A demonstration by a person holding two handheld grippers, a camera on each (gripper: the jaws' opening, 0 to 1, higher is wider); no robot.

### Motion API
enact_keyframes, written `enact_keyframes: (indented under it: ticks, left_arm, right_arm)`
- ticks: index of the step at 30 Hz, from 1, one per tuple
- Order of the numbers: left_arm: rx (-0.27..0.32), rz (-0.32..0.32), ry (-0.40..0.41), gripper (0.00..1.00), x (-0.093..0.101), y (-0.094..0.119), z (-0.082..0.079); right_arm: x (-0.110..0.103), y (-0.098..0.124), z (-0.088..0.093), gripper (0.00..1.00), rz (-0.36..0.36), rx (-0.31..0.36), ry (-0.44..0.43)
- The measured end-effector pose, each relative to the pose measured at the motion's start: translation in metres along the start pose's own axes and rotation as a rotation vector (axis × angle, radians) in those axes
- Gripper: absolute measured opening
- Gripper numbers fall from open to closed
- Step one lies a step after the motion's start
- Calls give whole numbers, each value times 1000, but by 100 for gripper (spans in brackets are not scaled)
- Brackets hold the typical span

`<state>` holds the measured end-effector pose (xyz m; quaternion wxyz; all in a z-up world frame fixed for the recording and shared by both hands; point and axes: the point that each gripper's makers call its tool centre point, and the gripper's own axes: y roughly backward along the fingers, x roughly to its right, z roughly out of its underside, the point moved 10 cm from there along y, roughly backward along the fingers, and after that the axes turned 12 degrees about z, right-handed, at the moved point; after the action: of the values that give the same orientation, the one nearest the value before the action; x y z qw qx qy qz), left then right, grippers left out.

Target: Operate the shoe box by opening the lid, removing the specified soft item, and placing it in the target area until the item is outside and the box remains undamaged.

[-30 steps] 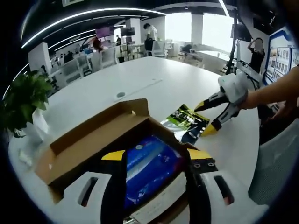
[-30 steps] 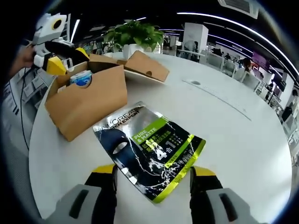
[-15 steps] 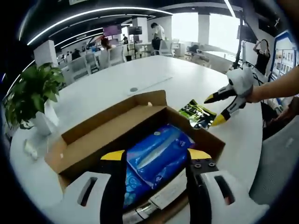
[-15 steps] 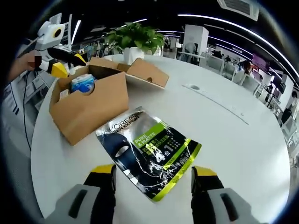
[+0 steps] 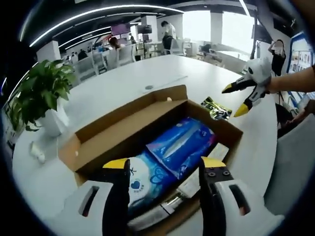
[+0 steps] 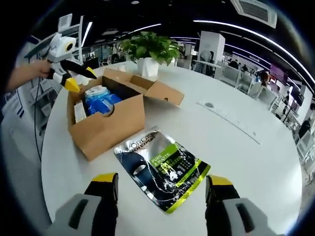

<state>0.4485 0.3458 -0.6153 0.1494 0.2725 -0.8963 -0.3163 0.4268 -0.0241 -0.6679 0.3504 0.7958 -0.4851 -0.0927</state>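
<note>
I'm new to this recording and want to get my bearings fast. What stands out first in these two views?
An open cardboard shoe box sits on a round white table, lid folded back, with blue soft packs lying inside. Beside it, flat on the table, lies a dark foil sachet with green print, outside the box. The right gripper hovers open over the sachet, and the left gripper hovers open above the box.

The brown box (image 6: 106,125) is holding blue packs (image 5: 179,147); a black, green and silver pouch (image 6: 162,167) is lying on the white table (image 6: 236,147).
</note>
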Motion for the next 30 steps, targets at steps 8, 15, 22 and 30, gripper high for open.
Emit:
enact_keyframes:
  ticks: [8, 15, 22, 30]
  left_arm:
    - [-51, 34, -56, 62, -17, 9, 4]
    - [-108, 57, -101, 65, -28, 14, 9]
    - [-191, 98, -172, 69, -36, 14, 18]
    - [-264, 127, -231, 67, -44, 11, 23]
  right_arm:
    - [-7, 13, -25, 79, -39, 35, 17]
    - [-15, 13, -47, 79, -75, 60, 67]
    - [-30, 12, -65, 79, -125, 84, 105]
    - [-53, 8, -90, 79, -183, 127, 154]
